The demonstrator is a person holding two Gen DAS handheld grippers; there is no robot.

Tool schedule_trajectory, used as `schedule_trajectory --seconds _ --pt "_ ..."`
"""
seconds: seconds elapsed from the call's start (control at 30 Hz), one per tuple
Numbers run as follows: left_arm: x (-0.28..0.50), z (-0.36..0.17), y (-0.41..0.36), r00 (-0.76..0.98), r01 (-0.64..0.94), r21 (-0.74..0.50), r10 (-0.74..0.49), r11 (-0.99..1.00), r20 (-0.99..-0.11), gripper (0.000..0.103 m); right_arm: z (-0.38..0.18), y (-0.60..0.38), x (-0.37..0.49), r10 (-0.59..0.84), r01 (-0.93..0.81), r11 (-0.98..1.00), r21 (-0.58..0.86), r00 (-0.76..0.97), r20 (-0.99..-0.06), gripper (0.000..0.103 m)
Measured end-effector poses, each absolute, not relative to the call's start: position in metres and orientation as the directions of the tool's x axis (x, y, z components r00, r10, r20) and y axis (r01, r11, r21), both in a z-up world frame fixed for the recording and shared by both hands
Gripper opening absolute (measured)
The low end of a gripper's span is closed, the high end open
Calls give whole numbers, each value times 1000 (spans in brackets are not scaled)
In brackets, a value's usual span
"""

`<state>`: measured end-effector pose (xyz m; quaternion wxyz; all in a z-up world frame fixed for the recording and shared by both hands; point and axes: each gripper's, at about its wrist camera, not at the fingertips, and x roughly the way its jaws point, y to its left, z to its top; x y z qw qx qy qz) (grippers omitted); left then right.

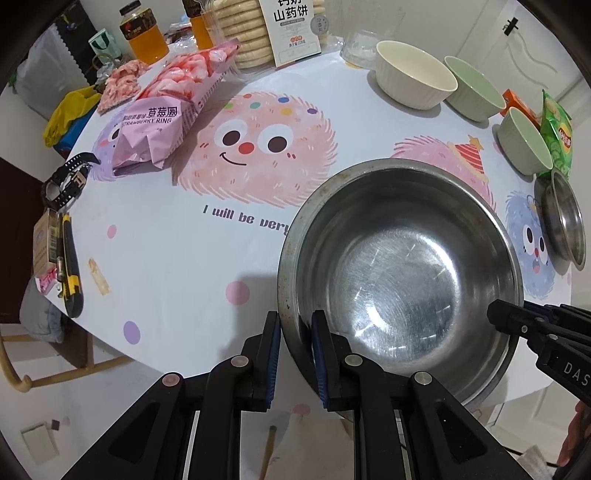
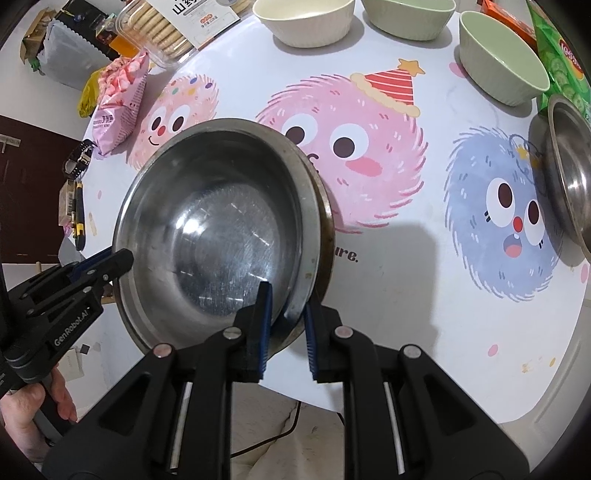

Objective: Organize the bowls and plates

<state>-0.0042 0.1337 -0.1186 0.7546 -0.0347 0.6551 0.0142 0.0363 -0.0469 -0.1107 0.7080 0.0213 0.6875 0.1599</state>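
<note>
A large steel bowl point(image 1: 402, 273) is held over the table's near edge by both grippers. My left gripper point(image 1: 295, 354) is shut on its left rim; it also shows in the right wrist view point(image 2: 122, 262). My right gripper point(image 2: 286, 325) is shut on the bowl's right rim point(image 2: 221, 229), and its tip shows in the left wrist view point(image 1: 498, 317). In the right wrist view the bowl looks like two nested steel bowls. A smaller steel bowl point(image 1: 565, 218) lies at the right edge. A cream bowl point(image 1: 413, 74) and two green bowls point(image 1: 474, 88) point(image 1: 522, 140) stand at the back.
A pink strawberry ring snack bag point(image 1: 162, 114), a biscuit pack point(image 1: 258, 29) and juice bottles point(image 1: 144, 33) sit at the back left. A watch point(image 1: 66, 181) and a utility knife point(image 1: 70, 266) lie at the left edge. A green crisp bag point(image 1: 557, 133) is at the right.
</note>
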Motion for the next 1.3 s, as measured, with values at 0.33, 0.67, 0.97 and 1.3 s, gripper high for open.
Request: schedule_trajectory --seconds 0.33,0.67,0.97,1.3 --pt "-5 -121 134 131 -69 -44 -34 997 -991 18 -112 -38 34 225 -224 950 219 3 -974 21" --pt "-7 -120 138 126 -99 -50 -38 994 -991 40 -106 -40 30 216 -240 949 205 20 -976 47" --pt "-12 -116 144 159 -111 -74 -56 991 -986 85 -100 -46 30 212 -214 957 196 54 -976 66" --pt "-1 -105 138 204 -78 -95 -77 992 -976 103 -92 -68 32 222 -141 968 209 87 -971 93"
